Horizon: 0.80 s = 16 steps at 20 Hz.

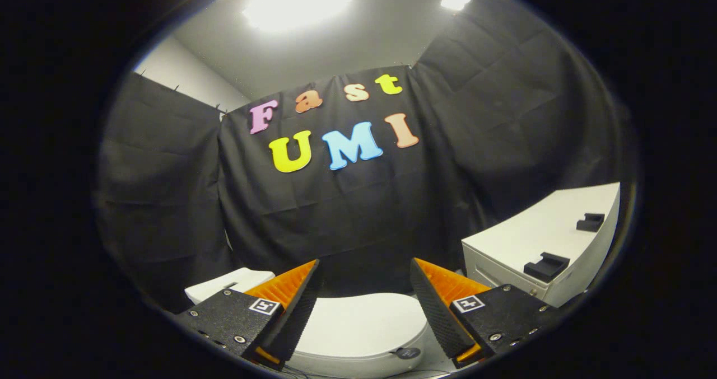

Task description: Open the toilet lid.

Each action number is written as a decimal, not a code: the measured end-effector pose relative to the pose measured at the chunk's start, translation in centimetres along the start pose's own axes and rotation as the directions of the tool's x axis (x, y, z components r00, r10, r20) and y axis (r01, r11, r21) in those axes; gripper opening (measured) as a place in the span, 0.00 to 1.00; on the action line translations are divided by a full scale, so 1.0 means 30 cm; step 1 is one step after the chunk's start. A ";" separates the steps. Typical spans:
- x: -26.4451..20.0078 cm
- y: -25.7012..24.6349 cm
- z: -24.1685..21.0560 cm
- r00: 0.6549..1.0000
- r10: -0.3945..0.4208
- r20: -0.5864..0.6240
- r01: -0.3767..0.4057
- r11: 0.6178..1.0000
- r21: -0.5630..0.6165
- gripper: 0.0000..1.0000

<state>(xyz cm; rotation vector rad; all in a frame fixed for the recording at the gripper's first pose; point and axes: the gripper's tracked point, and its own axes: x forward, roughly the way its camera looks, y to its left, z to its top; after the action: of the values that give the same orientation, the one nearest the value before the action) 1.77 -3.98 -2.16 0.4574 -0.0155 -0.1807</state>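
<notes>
Below, gripper (364, 275) gapes above closed toilet lid (361, 326).

Fisheye view along the hand-held gripper (364, 270), above the toilet lid (364, 326).

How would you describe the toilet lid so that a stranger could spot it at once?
Start at the black cloth wall, then drop to the white toilet below it. The toilet lid is the closed, rounded white cover between the open tongs. Unlike the boxy white cabinet beside it, it is smooth and oval.
</notes>
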 end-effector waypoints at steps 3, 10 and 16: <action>0.013 -0.016 -0.090 0.999 -0.027 -0.027 0.029 0.994 0.107 0.95; 0.036 -0.129 -0.312 0.986 -0.106 -0.132 0.142 0.942 0.305 0.96; 0.043 -0.215 -0.486 0.960 -0.175 -0.217 0.251 0.881 0.402 0.95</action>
<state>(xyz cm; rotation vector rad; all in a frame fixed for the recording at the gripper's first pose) 2.74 -3.51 -18.13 0.9148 0.1731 -0.3587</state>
